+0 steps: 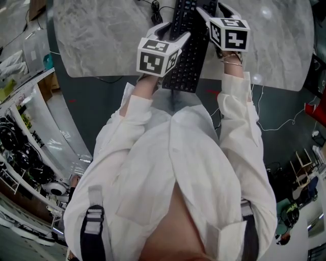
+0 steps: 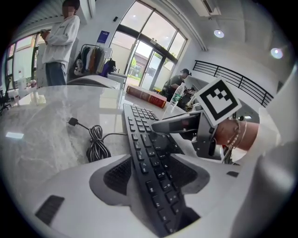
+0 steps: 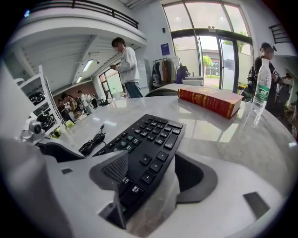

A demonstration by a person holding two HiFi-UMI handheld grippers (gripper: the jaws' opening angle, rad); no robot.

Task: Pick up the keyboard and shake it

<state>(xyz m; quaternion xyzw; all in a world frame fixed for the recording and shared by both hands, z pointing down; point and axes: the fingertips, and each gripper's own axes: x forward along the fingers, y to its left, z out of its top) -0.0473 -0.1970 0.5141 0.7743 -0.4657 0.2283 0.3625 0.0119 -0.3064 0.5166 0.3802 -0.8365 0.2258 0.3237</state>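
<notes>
A black keyboard (image 1: 188, 61) lies lengthwise on the marble table (image 1: 102, 35), its near end jutting past the table's front edge. My left gripper (image 1: 172, 31) straddles the keyboard's left side. In the left gripper view the keyboard (image 2: 149, 148) runs tilted between the spread pads of that gripper (image 2: 153, 165), and no pad is seen to press on it. My right gripper (image 1: 211, 11) is at the keyboard's right side. In the right gripper view its (image 3: 153, 172) left pad hangs over the keys of the keyboard (image 3: 149, 135), with bare table showing before the right pad. Both stand open.
The keyboard's coiled cable (image 2: 96, 144) lies on the table to its left. A red book (image 3: 209, 100) and a water bottle (image 3: 261, 88) stand farther back. A person (image 2: 58, 46) stands beyond the table. Shelves (image 1: 20, 148) line the floor at left.
</notes>
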